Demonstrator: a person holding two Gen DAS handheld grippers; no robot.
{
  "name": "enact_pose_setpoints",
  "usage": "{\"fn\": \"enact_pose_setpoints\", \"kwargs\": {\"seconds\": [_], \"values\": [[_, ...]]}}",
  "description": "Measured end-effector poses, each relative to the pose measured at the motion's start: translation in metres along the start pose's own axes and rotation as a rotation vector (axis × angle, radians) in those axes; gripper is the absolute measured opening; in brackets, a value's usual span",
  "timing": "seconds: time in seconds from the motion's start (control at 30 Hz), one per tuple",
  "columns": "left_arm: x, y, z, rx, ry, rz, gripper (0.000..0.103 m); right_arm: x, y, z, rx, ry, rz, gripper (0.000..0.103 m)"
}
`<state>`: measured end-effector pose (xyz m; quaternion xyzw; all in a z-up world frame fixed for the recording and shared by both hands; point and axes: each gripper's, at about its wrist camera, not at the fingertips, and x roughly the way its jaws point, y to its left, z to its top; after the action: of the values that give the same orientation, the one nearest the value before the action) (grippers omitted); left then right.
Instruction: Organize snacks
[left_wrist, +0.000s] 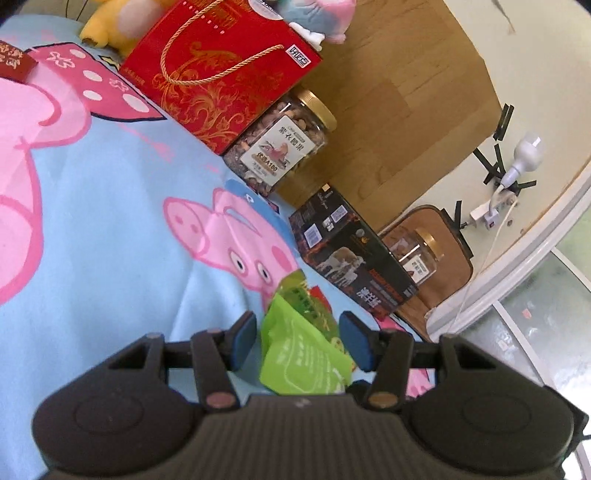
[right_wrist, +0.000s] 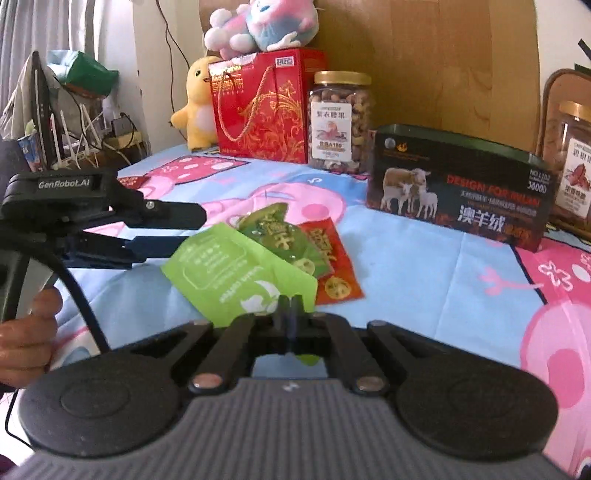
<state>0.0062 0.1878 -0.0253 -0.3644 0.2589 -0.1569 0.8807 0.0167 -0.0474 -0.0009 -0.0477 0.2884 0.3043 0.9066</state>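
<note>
A bright green snack packet is lifted off the blue cartoon bedsheet. My right gripper is shut on its near edge. My left gripper reaches in from the left, its fingers stacked one above the other beside the packet's left corner. In the left wrist view the green packet sits between the blue pads of my left gripper, which is open and not pressing on it. A green-and-gold packet and a red packet lie on the sheet just behind.
Along the back stand a red gift box, a jar of nuts, a black box with sheep on it and a second jar in a brown holder. Plush toys sit on and beside the red box. A hand holds the left gripper.
</note>
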Motion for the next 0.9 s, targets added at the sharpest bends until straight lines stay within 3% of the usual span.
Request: {"fn": "enact_pose_setpoints", "kwargs": {"seconds": [0.37, 0.63, 0.77, 0.9], "values": [[0.000, -0.002, -0.002, 0.004, -0.005, 0.021, 0.051, -0.019, -0.019, -0.005, 0.094, -0.044, -0.054, 0.003], [0.000, -0.003, -0.004, 0.022, 0.004, 0.020, 0.053, -0.021, -0.035, -0.011, 0.242, -0.024, 0.035, 0.019], [0.000, -0.004, -0.003, 0.028, 0.009, 0.018, 0.054, -0.023, -0.034, -0.010, 0.253, -0.026, 0.102, 0.040], [0.000, -0.004, -0.003, 0.030, 0.011, 0.016, 0.055, -0.020, -0.029, -0.011, 0.263, -0.008, 0.137, 0.041]]}}
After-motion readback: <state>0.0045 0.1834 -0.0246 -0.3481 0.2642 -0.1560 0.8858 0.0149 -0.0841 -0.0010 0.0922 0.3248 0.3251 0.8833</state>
